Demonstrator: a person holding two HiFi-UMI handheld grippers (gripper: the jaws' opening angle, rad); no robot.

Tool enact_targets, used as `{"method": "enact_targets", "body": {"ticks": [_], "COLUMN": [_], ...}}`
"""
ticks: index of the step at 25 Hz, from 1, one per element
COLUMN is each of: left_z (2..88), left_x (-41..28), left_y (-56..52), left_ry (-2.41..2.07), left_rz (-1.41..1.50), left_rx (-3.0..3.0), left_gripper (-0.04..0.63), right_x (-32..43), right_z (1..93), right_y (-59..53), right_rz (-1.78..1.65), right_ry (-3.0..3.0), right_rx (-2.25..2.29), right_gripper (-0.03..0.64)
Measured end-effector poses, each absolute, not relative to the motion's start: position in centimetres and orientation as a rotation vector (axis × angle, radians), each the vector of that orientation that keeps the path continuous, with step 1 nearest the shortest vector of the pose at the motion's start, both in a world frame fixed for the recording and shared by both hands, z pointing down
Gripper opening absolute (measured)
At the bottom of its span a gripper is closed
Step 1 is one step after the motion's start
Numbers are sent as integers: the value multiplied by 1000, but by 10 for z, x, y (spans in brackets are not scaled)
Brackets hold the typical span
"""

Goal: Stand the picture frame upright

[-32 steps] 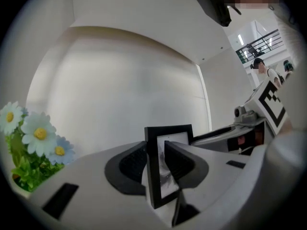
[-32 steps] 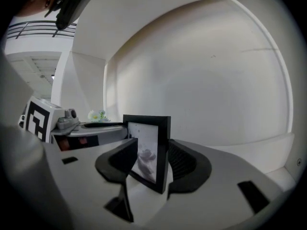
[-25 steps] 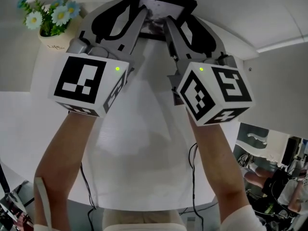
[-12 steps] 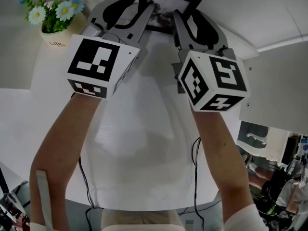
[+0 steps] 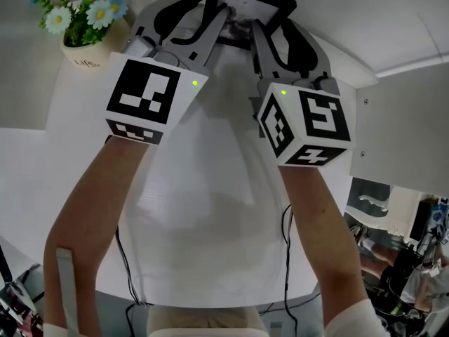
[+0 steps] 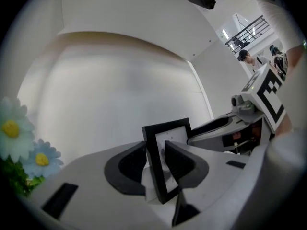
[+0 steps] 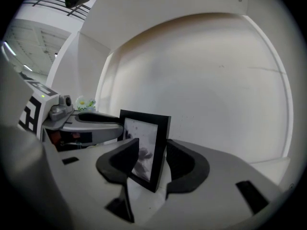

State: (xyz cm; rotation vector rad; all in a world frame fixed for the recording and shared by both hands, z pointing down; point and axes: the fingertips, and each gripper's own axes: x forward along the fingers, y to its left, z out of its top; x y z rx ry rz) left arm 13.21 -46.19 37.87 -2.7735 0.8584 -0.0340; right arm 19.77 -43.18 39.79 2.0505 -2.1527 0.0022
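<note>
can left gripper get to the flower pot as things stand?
Probably not yet: the left gripper is clamped on the picture frame, with the right gripper on its other edge. The table toward the flower pot looks bare, so only that grip is in the way.

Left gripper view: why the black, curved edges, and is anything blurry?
Left gripper view: wide lens curves the wall and blackens corners; flowers at the edge are blurred, picture frame sharp. Right gripper view: same curving, picture frame sharp. Head view: even light, soft shadows on the table.
</note>
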Motion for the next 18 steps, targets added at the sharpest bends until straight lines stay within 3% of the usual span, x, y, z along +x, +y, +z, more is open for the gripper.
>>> {"method": "enact_targets", "body": {"ticks": [18], "left_z": [387], "left_x": [129], "left_y": [-466], "left_ry": [885], "left_rz": [-63], "left_rx": [-2824], "left_gripper": [170], "right_x": [204], "right_z": [406], "right_y": [-429], "right_rz": [40], "right_ry": [-2101], "right_rx": [2057], "right_gripper": [219]}}
